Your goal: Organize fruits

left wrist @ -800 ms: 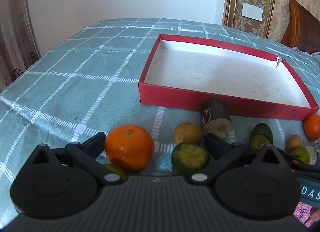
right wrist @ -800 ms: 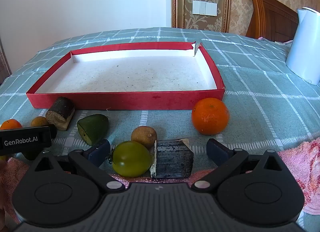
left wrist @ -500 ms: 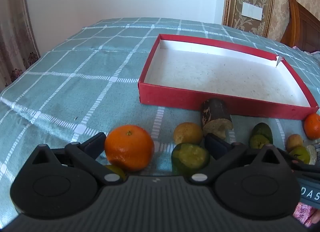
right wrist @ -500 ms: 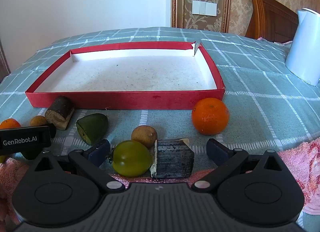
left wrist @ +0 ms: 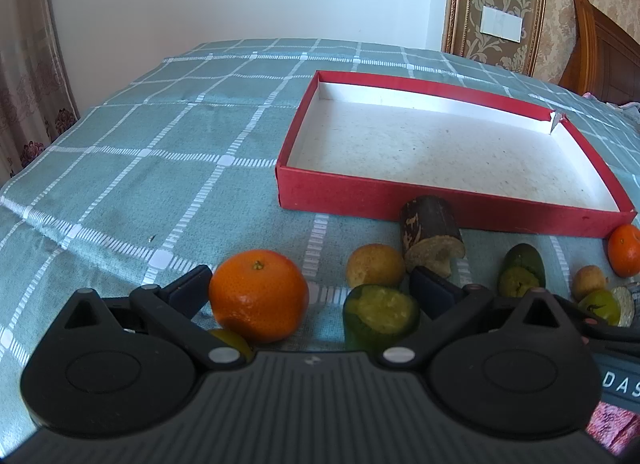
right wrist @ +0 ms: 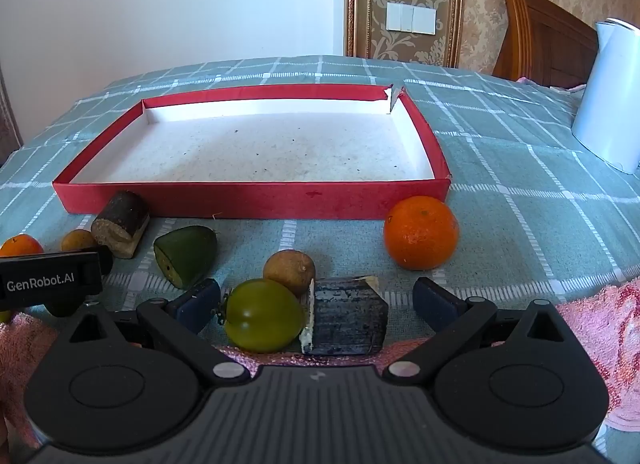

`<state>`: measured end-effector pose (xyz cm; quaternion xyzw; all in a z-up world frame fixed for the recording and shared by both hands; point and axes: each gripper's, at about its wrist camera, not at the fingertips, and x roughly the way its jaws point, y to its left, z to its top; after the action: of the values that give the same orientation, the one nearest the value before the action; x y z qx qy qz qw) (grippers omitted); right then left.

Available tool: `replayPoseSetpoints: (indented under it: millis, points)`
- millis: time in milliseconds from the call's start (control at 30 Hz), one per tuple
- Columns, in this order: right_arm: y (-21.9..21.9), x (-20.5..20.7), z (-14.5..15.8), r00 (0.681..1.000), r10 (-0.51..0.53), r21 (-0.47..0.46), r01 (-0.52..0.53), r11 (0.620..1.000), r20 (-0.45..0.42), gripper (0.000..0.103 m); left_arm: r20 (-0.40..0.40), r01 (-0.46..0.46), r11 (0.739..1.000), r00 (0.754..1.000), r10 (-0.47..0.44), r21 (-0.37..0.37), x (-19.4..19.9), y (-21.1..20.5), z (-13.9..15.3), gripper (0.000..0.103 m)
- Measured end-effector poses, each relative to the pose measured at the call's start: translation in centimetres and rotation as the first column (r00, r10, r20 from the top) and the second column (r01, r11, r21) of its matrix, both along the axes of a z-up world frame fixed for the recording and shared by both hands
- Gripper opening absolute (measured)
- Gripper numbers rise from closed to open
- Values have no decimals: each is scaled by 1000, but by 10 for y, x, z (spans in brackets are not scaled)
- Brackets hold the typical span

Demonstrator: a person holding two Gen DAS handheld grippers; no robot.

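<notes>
Both tongs apart, nothing gripped. Left gripper (left wrist: 310, 284): centre on round orange mandarin (left wrist: 259, 296), clamp gently, lift over shallow red cardboard tray (left wrist: 440, 206) wall.

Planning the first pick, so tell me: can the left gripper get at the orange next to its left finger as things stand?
Probably yes. The left gripper is open, and the orange sits between its fingers, close to the left one. A cut green fruit shares the gap, so closing might catch both.
</notes>
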<state>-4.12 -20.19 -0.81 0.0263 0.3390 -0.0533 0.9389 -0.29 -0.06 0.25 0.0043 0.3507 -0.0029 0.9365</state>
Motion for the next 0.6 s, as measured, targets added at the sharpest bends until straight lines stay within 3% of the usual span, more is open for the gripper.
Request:
replayPoseSetpoints:
  millis: [600]
  points:
    - [-1, 1, -1, 1000, 5, 1, -5, 1000, -2, 103, 2, 0, 1000, 1000, 0, 1, -1, 0, -1, 103]
